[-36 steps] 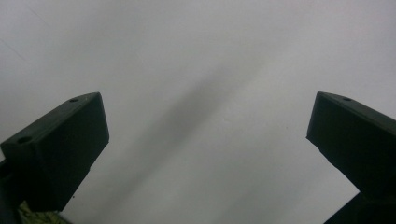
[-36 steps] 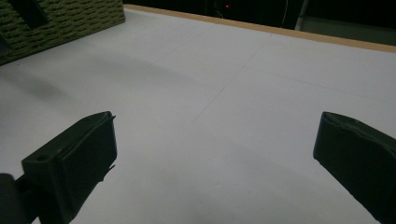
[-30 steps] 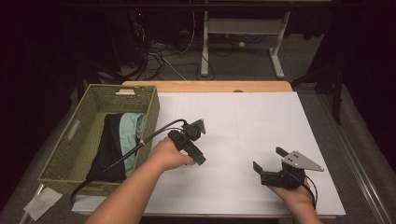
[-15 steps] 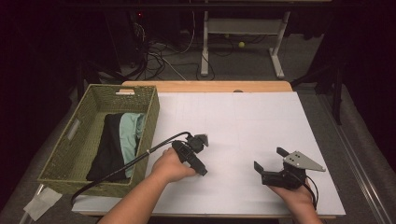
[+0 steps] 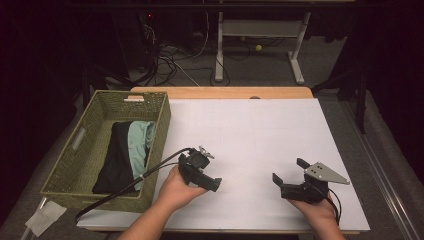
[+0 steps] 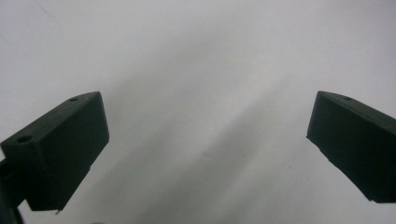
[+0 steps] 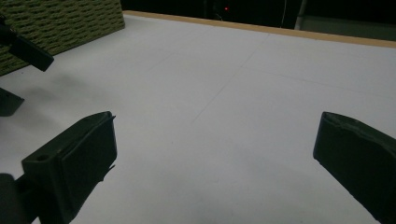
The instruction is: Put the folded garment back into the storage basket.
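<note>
**Grippers and basket on white table**

White sheeting covered the table (image 5: 260, 130), with a wooden strip along its far edge and a dark floor with cables and a desk frame beyond.

Left gripper (image 5: 212, 184): held near the front edge, just right of the basket, jaws turned down toward the sheet. Jaws spread wide in the left gripper view (image 6: 205, 140), bare white surface between them, nothing held.

Right gripper (image 5: 289, 177): held near the front right of the table, well apart from the left one, grey plate on top. Jaws spread wide in the right gripper view (image 7: 215, 154), nothing between them but sheet.

Basket (image 5: 70, 165): green woven, rectangular, on the table's left side. Contents: a black cloth (image 5: 114, 160) lying lengthwise and a teal cloth (image 5: 139, 145) beside it on the right, the two touching.
</note>
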`<action>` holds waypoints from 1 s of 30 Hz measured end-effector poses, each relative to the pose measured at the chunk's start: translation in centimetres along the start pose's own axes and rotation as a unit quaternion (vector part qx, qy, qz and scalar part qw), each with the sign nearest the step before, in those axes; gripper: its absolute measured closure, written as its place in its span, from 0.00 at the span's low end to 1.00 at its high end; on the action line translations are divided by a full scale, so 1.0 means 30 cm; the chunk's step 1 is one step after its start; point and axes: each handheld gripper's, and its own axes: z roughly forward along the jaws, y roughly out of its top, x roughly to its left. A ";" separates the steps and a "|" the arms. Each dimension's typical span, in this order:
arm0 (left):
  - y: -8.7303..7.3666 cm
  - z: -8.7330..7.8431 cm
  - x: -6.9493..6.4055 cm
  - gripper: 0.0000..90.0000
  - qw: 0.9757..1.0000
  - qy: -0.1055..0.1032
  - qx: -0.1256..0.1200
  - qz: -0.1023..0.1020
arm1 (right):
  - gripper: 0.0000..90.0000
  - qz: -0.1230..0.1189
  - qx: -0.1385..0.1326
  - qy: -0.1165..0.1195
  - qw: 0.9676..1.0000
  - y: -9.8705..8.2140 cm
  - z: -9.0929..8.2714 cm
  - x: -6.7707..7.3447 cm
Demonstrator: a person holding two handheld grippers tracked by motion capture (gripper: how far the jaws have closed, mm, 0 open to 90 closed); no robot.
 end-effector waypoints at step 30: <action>-0.253 -0.019 -0.015 0.00 0.961 -0.019 -0.275 -0.011 | 0.00 0.009 -0.039 -0.013 0.999 -0.053 -0.124 0.036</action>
